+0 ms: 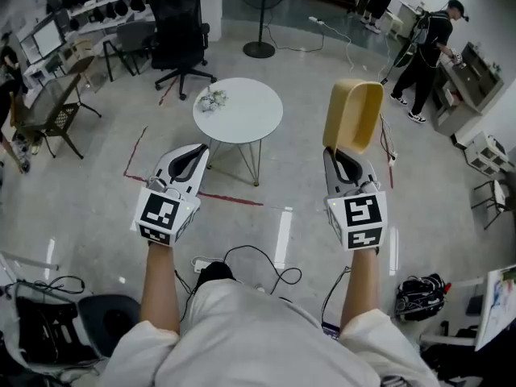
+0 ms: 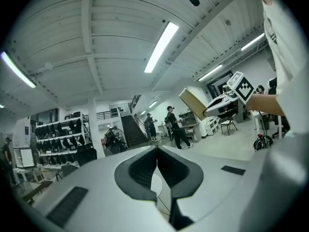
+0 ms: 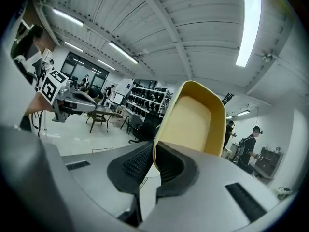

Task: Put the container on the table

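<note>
- Looking down in the head view, I held the container [image 1: 353,115] up in the air in my right gripper [image 1: 345,158], pinched by its lower rim. The round white table [image 1: 250,119] stood ahead and off to that gripper's left, well apart from it. A small tangled object [image 1: 213,98] lay near the table's left edge. My left gripper [image 1: 187,161] hung just short of the table with nothing in it.
- In the left gripper view, my left gripper [image 2: 156,151] had its jaws pressed together with nothing between them. Off to its right the container [image 2: 192,104] stuck out beyond the tip of the other gripper.
- In the right gripper view, my right gripper [image 3: 153,153] was clamped on the container [image 3: 193,120], one pad inside the wall and one outside. The yellow tub rose straight beyond the jaws, its hollow facing the camera.
- By my reckoning the pick-up was done, since the container was grasped and clear of any surface. It was not yet over the table, let alone resting on it. What was left was to carry it forward and left over a bare part of the top, lower it and let go.
</note>
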